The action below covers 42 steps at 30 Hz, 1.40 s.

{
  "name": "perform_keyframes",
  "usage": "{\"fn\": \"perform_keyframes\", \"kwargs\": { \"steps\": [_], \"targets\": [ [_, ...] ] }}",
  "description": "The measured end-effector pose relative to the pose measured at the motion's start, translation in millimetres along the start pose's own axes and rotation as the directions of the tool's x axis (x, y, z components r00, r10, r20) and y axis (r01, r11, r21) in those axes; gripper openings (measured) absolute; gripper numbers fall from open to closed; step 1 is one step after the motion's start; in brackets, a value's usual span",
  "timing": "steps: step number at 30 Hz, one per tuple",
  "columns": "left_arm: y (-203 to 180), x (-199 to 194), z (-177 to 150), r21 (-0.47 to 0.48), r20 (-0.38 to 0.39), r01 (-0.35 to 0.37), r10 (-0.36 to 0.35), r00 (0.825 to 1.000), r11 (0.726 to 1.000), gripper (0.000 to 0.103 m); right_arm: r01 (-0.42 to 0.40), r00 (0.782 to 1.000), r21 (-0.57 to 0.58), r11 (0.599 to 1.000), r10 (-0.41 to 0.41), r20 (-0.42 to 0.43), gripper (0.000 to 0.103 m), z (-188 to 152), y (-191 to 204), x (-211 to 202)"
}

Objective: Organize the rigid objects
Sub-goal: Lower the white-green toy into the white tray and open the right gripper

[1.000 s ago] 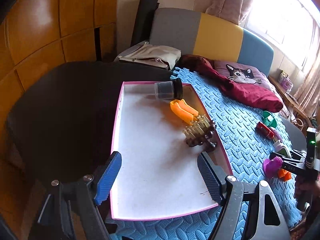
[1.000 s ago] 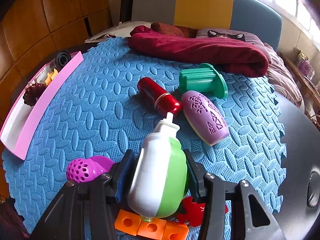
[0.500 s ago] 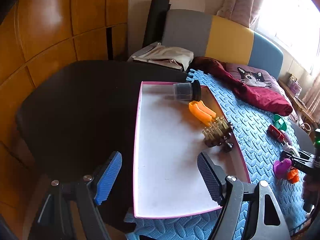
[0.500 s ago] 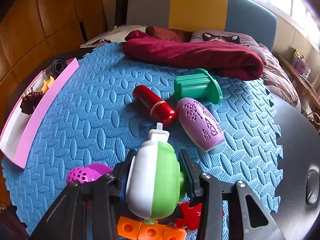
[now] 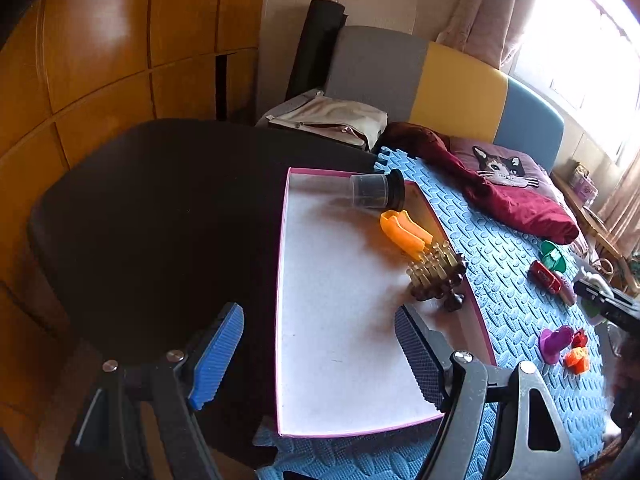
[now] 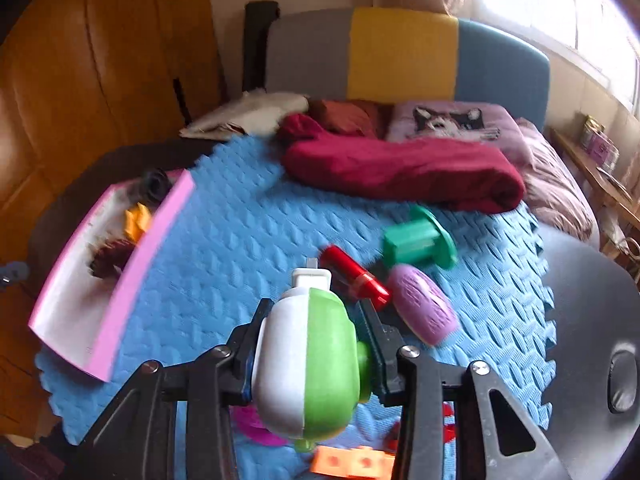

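The left gripper hangs wide open and empty over the near end of the pink tray, where a jar, an orange piece and a brown comb-like piece already lie along the far side. Further right, the right gripper has just closed its jaws on the green-and-white bottle and lifted it off the blue mat, clear of the red tube, purple case and green spool. With the grip apparently secure, the bottle looks ready to be carried left to the tray.

Home bedroom: bed, curtains.
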<state>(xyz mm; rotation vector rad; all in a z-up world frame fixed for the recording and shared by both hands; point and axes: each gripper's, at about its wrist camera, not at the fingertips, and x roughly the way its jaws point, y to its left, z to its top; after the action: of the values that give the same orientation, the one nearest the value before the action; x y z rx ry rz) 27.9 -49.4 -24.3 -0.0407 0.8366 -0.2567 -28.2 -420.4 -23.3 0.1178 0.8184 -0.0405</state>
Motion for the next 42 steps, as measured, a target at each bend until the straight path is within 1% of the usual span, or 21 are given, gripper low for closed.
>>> {"fn": "perform_keyframes", "kwargs": {
  "steps": [2,5,8,11,14,16,18,22,27,29,33,39,42],
  "targets": [
    [1.1,-0.6,-0.3,0.0,0.0,0.0,0.0,1.0,1.0,0.079,-0.042,0.999,-0.017,0.999,0.043,0.013,0.041,7.8,21.5,-0.2],
    [3.9,-3.2,-1.0,0.0,0.007,-0.005,0.005,1.0,1.0,0.079,-0.124,0.992,-0.05,0.991,0.124,0.0,0.041,16.4,60.3,9.2],
    [8.1,-7.1,-1.6,0.008,0.02,-0.026,0.026,0.999,1.0,0.079,-0.203,0.979,-0.093,0.975,0.201,-0.028,0.041,21.7,104.7,22.8],
    [15.8,-9.2,-2.6,-0.001,0.024,-0.04,0.04,0.999,0.999,0.079,-0.279,0.96,-0.121,0.953,0.275,-0.043,0.041,30.8,148.0,35.3],
    [23.9,-9.1,-3.7,-0.014,0.019,-0.05,0.05,0.999,0.999,0.079,-0.315,0.949,-0.139,0.939,0.311,-0.047,0.041,42.1,187.7,49.3],
    [28.8,-8.0,-5.1,-0.024,0.015,-0.054,0.054,0.998,0.998,0.079,-0.332,0.943,-0.13,0.934,0.327,-0.061,0.041,52.2,207.8,63.6],
    [32.2,-6.4,-6.3,-0.031,0.009,-0.053,0.053,0.999,0.998,0.079,-0.33,0.943,-0.12,0.936,0.323,-0.076,0.041,61.0,223.4,80.8],
    [37.5,-4.0,-7.2,-0.038,0.0,-0.05,0.05,0.999,0.998,0.079,-0.286,0.955,-0.09,0.954,0.275,-0.111,0.041,71.8,237.5,117.8],
    [40.5,1.6,-8.7,-0.043,-0.014,-0.048,0.047,0.999,0.998,0.079,-0.236,0.958,-0.009,0.972,0.231,-0.168,0.042,81.4,231.6,159.7],
    [41.7,3.6,-9.6,-0.048,-0.021,-0.05,0.049,0.999,0.998,0.079,-0.215,0.96,0.011,0.977,0.213,-0.184,0.042,81.9,228.7,168.8],
    [43.7,5.7,-10.7,-0.055,-0.025,-0.053,0.052,0.998,0.997,0.079,-0.225,0.957,0.039,0.973,0.229,-0.179,0.042,79.5,223.1,167.0],
    [42.0,5.8,-11.4,-0.056,-0.028,-0.046,0.045,0.999,0.997,0.079,-0.26,0.957,0.051,0.964,0.264,-0.118,0.042,77.9,214.8,144.8],
    [41.3,4.1,-11.0,-0.056,-0.024,-0.044,0.043,0.999,0.997,0.079,-0.264,0.96,0.05,0.963,0.267,-0.08,0.043,78.1,210.4,131.3]
  ]
}}
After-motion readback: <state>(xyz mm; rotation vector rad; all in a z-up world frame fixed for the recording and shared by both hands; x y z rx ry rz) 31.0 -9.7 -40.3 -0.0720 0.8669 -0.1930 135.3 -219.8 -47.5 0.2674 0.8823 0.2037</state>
